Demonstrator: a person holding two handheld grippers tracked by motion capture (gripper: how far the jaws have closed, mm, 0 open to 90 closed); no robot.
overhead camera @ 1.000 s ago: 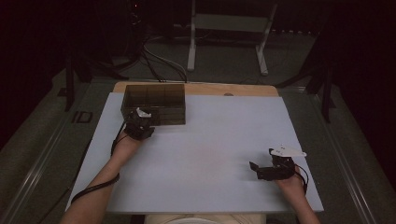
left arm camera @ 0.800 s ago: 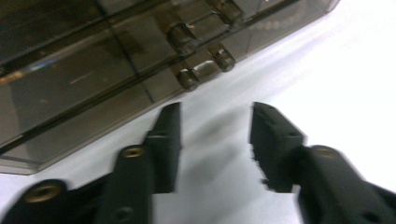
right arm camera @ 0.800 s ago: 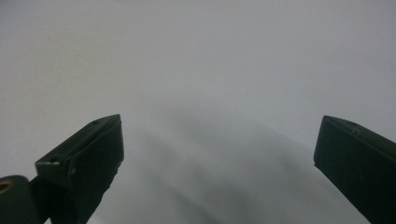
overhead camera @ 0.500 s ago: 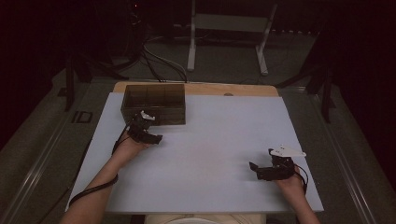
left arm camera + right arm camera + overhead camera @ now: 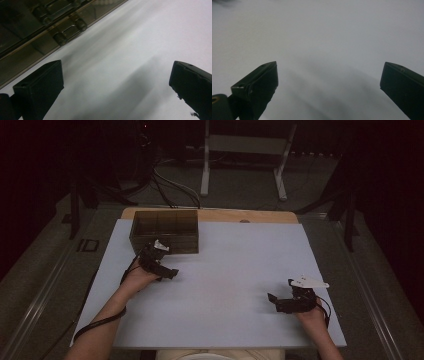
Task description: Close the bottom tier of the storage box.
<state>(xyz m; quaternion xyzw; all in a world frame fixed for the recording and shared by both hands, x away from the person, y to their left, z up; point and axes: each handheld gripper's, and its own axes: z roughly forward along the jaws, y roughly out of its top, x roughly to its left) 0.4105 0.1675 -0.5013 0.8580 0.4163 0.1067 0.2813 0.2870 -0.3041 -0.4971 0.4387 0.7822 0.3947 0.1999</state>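
A dark see-through box (image 5: pixel 165 231) with compartments stands at the table's far left; its wall and hinges (image 5: pixel 60 30) fill the upper left of the left gripper view. My left gripper (image 5: pixel 171 273) is just in front of the box, low over the white table top, pointing right; its jaws stand wide open with nothing between them (image 5: pixel 117 85). My right gripper (image 5: pixel 272 299) rests near the front right of the table, pointing left. Its jaws are also wide apart over bare white surface (image 5: pixel 329 85).
The white table top (image 5: pixel 235 265) has a wooden strip (image 5: pixel 250 215) along its far edge. Beyond it are a metal stand (image 5: pixel 245 155) and cables (image 5: pixel 170 185) on the dark floor. A cable (image 5: pixel 95 325) trails from the left gripper along the forearm.
My left gripper has drawn back from the box toward the person and swung to point right. The right gripper has hardly moved.
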